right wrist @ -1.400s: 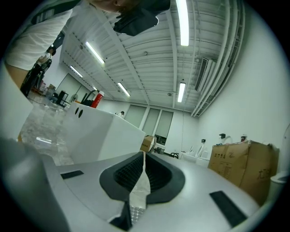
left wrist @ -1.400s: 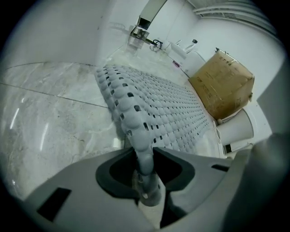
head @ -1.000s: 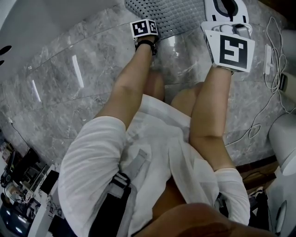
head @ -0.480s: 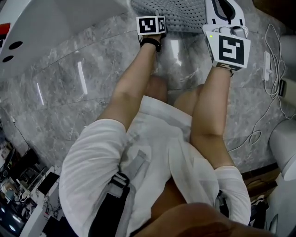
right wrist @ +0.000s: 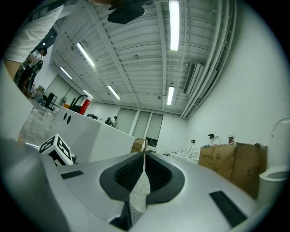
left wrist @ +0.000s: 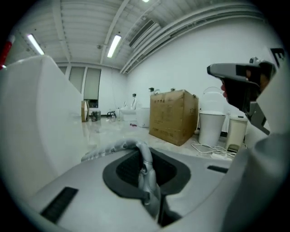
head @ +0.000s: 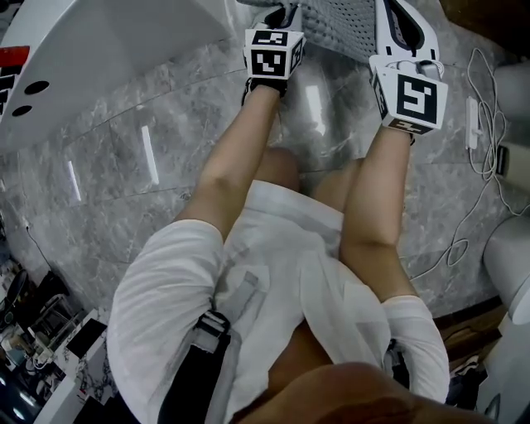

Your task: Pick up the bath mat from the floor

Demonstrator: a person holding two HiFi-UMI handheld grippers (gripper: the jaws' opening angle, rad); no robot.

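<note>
The grey textured bath mat (head: 338, 20) shows at the top edge of the head view, stretched between my two grippers above the marble floor (head: 124, 182). My left gripper (head: 284, 15) holds its left edge; in the left gripper view the jaws (left wrist: 144, 170) are shut on a bunched grey fold of the mat (left wrist: 146, 156). My right gripper (head: 399, 21) holds the right edge. In the right gripper view its jaws (right wrist: 141, 170) pinch a thin upright strip of the mat (right wrist: 138, 190). Most of the mat is out of view.
A white tub-like fixture (head: 99, 50) stands at the upper left. White cables (head: 484, 124) trail over the floor at the right, beside a white rounded unit (head: 509, 248). A cardboard box (left wrist: 174, 115) and white bins (left wrist: 213, 127) stand farther off.
Both grippers have moved toward the top of the head view, taking the mat's near edge with them. Less of the mat shows now, and the white fixture has come further into view.
</note>
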